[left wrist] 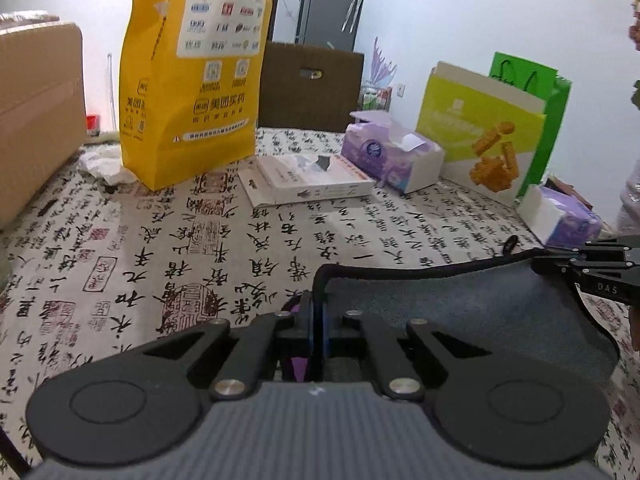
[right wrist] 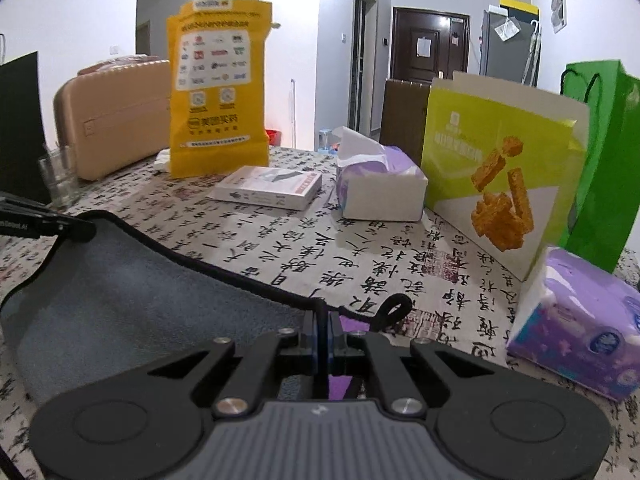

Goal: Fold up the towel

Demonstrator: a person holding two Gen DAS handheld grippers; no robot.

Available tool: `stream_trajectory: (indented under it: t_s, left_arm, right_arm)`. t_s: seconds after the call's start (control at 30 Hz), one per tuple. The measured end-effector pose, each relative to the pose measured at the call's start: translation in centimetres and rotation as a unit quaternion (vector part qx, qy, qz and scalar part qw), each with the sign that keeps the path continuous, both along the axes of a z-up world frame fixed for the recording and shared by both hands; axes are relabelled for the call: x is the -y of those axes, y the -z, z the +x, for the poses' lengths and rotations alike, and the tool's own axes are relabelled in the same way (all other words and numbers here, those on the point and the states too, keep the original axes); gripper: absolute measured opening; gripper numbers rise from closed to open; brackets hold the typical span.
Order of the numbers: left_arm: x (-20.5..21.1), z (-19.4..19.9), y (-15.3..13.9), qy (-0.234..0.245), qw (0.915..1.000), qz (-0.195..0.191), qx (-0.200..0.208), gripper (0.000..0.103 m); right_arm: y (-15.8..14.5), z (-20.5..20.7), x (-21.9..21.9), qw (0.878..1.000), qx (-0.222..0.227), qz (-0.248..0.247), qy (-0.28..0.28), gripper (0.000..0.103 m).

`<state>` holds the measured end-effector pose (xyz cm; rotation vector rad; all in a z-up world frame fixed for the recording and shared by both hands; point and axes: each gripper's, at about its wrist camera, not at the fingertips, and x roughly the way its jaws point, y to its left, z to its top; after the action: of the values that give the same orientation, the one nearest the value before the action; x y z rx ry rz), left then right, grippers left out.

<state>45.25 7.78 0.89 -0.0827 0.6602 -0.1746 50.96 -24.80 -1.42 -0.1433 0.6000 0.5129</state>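
left gripper [left wrist: 316, 320], right gripper [right wrist: 324, 332], pinching towel [left wrist: 460, 304]

Two low, close wrist views, shared tabletop [left wrist: 280, 240]

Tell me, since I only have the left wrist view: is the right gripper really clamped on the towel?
Observer: Yes. The right wrist view shows the right gripper shut on the towel's black hem, beside its hanging loop.
Operator: Anything near the left gripper I can't see?
Observer: A clear glass stands just beyond the left gripper, by the tan suitcase.
Operator: And behind the table?
Observer: A dark brown door down a hallway.
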Motion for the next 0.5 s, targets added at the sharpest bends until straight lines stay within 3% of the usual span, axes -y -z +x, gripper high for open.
stream_trajectory:
  t_s: [0.27,0.33,0.43,0.47,0.5]
  left_arm:
    - [-0.4,3.0,1.7,-0.005,0.9995,-0.008,-0.029,0.005]
    - [-0.7,3.4,2.2,-0.008,0.9991,-0.011,-0.041,0.006]
    - [-1.1,3.4,2.4,-0.010,0.9990,-0.016,-0.041,0.007]
    - [-1.2,3.4,2.3,-0.009,0.9990,-0.016,-0.040,0.010]
    - [-1.3,3.3,2.2,-0.011,0.9990,-0.014,-0.041,0.021]
  right_arm:
    - [1.5,2.7,-0.6,1.000,-0.018,-0.013,0.002,0.004]
    - [1.9,3.0,-0.8,1.000,-0.023,-0.019,0.005,0.009]
    - [2.2,3.2,-0.6,0.999,-0.024,-0.022,0.015,0.022]
    - [2.2,3.3,-0.4,0.999,-0.024,-0.020,0.020,0.035]
    - [2.1,3.3,-0.2,0.999,-0.023,-0.021,0.026,0.047]
